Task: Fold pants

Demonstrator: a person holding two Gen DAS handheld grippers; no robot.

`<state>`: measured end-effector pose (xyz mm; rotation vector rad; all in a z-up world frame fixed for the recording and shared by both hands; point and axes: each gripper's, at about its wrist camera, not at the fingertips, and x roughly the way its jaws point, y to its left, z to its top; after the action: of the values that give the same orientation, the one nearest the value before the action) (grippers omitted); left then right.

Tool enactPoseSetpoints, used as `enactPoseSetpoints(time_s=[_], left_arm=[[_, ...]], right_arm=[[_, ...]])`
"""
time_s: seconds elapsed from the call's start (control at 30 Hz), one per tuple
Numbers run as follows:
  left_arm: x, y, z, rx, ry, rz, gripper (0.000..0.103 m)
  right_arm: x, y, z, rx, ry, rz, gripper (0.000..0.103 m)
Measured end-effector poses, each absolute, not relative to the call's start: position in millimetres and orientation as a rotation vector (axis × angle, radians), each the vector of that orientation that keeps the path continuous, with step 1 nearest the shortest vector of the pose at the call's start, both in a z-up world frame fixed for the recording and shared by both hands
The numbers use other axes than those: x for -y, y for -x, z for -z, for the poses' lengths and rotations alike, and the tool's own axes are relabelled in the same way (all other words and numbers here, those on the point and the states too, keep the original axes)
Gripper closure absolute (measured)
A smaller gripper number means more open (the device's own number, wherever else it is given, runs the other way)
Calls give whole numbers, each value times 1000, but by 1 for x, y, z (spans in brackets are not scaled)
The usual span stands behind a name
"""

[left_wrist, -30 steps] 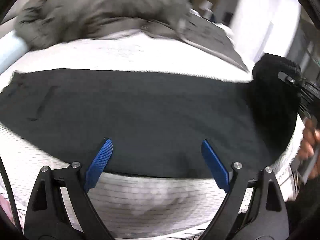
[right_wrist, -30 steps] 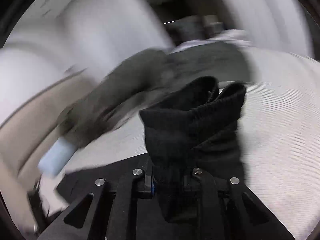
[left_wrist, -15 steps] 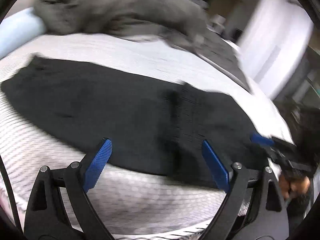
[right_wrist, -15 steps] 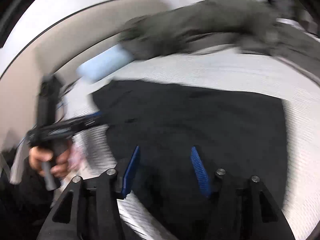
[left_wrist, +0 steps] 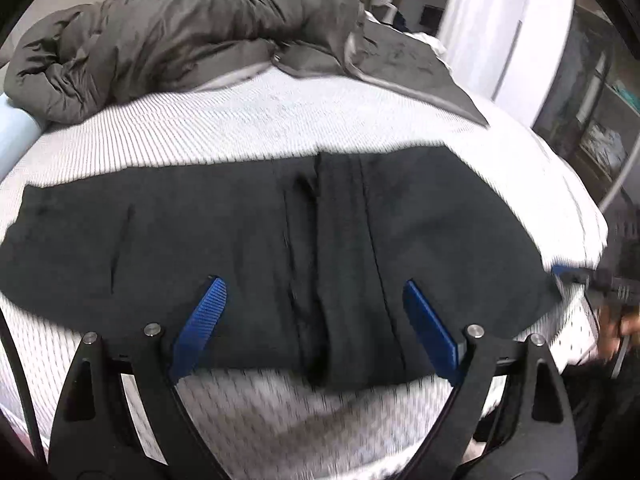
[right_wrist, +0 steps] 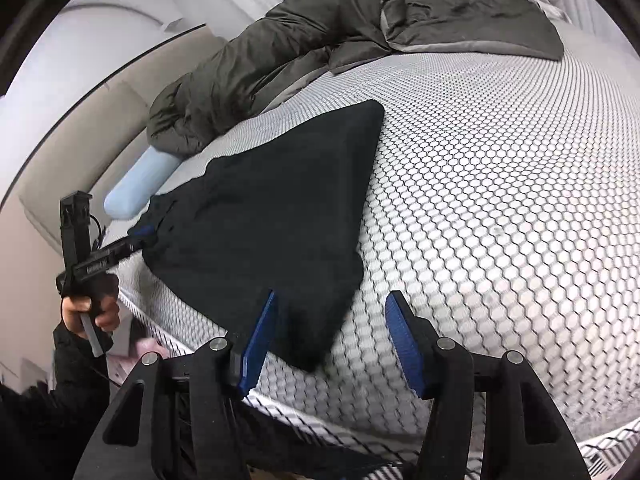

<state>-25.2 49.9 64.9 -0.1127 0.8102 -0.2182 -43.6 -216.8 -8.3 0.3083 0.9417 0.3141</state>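
Left wrist view: the left tongs (left_wrist: 316,328) stand wide and empty, just above the near edge of the black pants (left_wrist: 248,248), which lie flat across the mattress (left_wrist: 280,120) with one end folded over the middle. A grey duvet (left_wrist: 180,32) sits beyond.

Right wrist view: the right tongs (right_wrist: 332,340) are spread, holding nothing, the fold's corner between their pads. A second fold seems next; it calls for pinching both near corners.
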Motion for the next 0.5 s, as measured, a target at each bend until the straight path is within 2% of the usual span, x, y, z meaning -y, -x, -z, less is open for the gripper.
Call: enactPoseSetpoints(time_s=[0.1, 0.17, 0.27, 0.33, 0.43, 0.5], left_arm=[[-50, -30, -74, -862, 209, 276, 14], [-44, -65, -72, -915, 240, 285, 24], [-34, -104, -60, -1019, 287, 386, 44], [-31, -121, -47, -1081, 331, 412, 70], [-30, -134, -39, -1121, 357, 435, 86], [-32, -134, -56, -1053, 354, 453, 90]], right_arm=[[208, 31, 14, -962, -322, -317, 46], [205, 32, 16, -965, -311, -332, 46], [201, 33, 14, -972, -286, -341, 45], [200, 32, 14, -973, -289, -343, 45], [206, 34, 15, -976, -308, -337, 45], [211, 36, 13, -972, -310, -330, 45]])
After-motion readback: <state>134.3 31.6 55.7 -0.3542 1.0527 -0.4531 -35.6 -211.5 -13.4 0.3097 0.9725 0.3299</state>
